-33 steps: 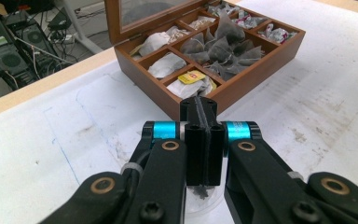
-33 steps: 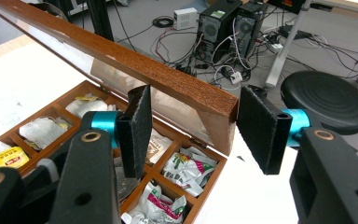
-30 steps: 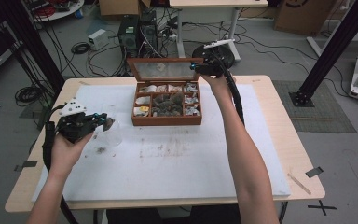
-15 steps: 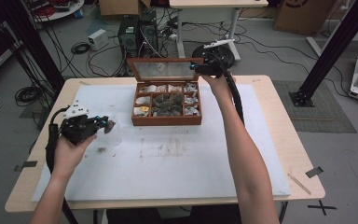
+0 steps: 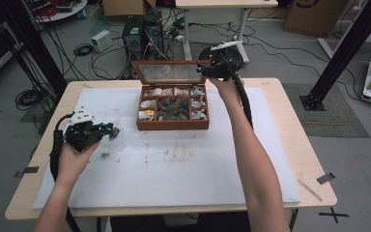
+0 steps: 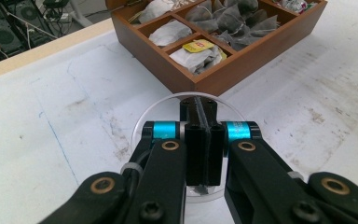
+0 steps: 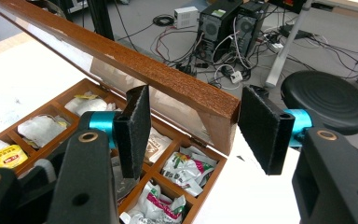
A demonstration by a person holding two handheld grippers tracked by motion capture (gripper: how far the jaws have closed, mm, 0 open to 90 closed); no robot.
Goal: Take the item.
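Looking along my right gripper (image 7: 193, 135), I see its jaws spread around the far-right corner of the brown wooden tea box's glass lid (image 7: 177, 91); my left gripper (image 6: 200, 140) is clenched above a clear round dish (image 5: 116, 137).

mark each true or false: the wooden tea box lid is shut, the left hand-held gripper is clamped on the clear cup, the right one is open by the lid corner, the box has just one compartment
1. The lid of the wooden tea box is shut. False: it stands raised.
2. The left hand-held gripper is clamped on the rim of the clear cup. True.
3. The right hand-held gripper is open, its jaws either side of the lid's corner. True.
4. The box has one compartment. False: dividers split it into several, holding tea bags.
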